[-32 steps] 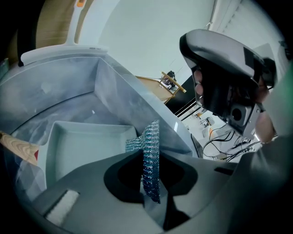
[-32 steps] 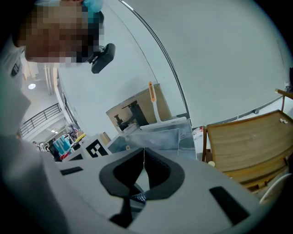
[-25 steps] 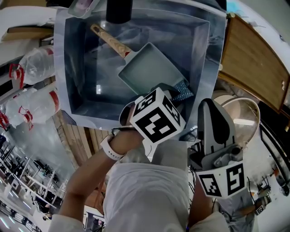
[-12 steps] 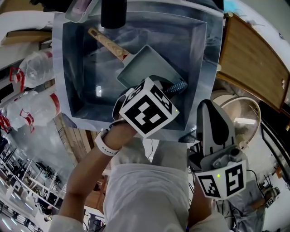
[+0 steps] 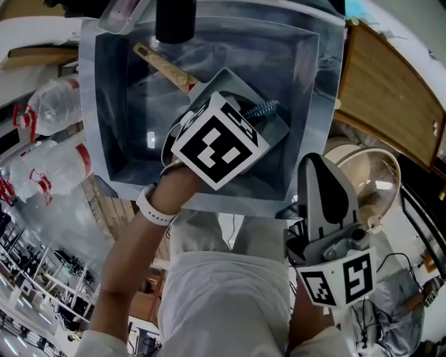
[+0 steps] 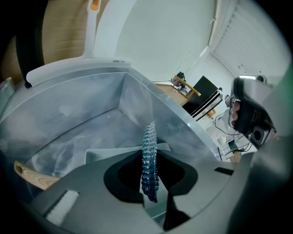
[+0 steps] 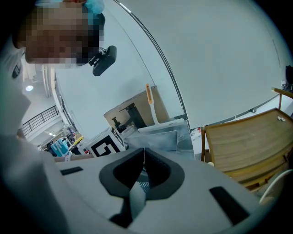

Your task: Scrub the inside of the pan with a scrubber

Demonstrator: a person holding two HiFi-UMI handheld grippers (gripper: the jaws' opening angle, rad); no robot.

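Observation:
A grey rectangular pan with a wooden handle lies in a steel sink. My left gripper reaches over the pan, shut on a blue knobbly scrubber; its marker cube hides most of the pan. In the left gripper view the scrubber stands edge-on between the jaws of the left gripper, above the pan's pale rim, with the handle at lower left. My right gripper hangs outside the sink near my body, shut and empty; the right gripper points away from the sink.
A black cylinder stands at the sink's far edge. Clear plastic bottles lie left of the sink. A wooden board and a round pale bowl are at the right.
My left gripper has carried the scrubber farther into the sink, from the pan's near corner to over the pan. The right gripper has stayed put.

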